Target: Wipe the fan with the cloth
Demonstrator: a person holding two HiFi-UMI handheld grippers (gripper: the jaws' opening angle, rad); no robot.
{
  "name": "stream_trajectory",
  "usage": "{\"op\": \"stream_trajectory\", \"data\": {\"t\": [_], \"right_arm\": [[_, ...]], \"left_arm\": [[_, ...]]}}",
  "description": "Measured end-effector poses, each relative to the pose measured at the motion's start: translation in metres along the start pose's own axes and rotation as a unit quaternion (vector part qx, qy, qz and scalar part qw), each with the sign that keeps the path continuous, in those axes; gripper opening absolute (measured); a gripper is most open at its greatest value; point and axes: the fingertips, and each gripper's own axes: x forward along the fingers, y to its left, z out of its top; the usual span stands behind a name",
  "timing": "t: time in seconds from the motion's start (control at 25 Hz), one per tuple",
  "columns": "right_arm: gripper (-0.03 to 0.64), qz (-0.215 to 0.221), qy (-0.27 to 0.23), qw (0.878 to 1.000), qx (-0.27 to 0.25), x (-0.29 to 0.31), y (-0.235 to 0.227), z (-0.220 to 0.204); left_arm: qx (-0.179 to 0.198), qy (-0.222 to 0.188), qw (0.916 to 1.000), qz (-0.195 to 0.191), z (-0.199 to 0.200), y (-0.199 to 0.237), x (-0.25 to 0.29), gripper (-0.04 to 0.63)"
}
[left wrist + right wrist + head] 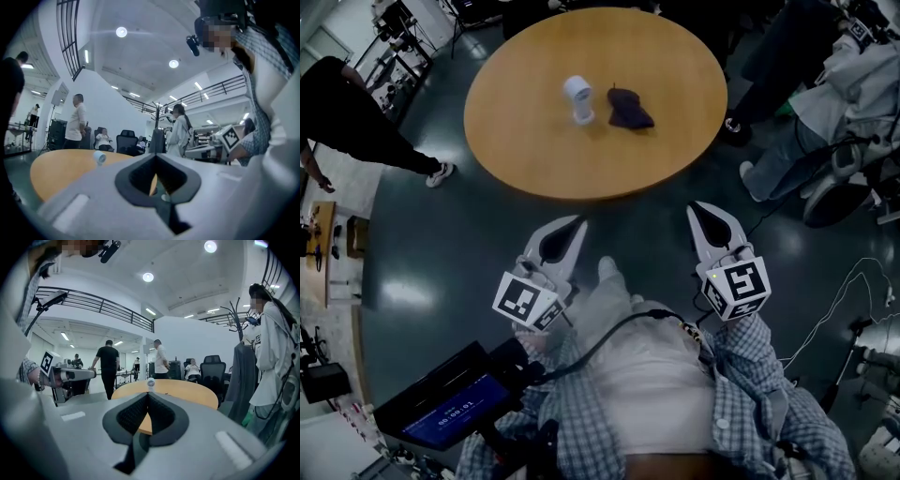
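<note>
Head view: a small white fan (578, 98) is standing upright near the middle of a round wooden table (525, 155), and a dark cloth (629, 109) is lying crumpled just beside it, on the side nearer the right gripper. The left gripper (578, 221) and the right gripper (695, 205) are hovering over the dark floor on the near side of the table, well apart from both objects, each pointing toward the table and carrying its marker cube (left (525, 302), right (738, 286)). Both pairs of jaws are showing as single closed points with nothing between them. A bystander in black (347, 117) is standing at the left edge. Left gripper view: the jaws are meeting at their tips and gripping nothing; beyond them the fan (99, 157) is sitting on the table top (61, 171), and a person in a white shirt (77, 122) is standing behind it. Right gripper view: the jaws are likewise pressing together, empty; the fan (150, 383) is appearing just above their tips at the table's far side (187, 392), with a person in black (108, 364) standing beyond.
</note>
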Motion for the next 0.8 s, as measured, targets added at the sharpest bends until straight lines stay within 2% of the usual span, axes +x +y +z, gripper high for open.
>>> {"op": "stream_trajectory", "data": {"t": [0.4, 0.8], "right_arm": [[0.003, -0.003, -0.002, 1.000, -0.003, -0.002, -0.007, 0.014], [0.003, -0.004, 0.014, 1.000, -0.006, 0.124, -0.051, 0.034]], "left_arm": [[0.003, 0.006, 1.0000, -0.004, 0.005, -0.001, 0.012, 0.000], [-0.025, 0.024, 0.9994, -0.006, -0.008, 0.112, 0.087, 0.000]]}}
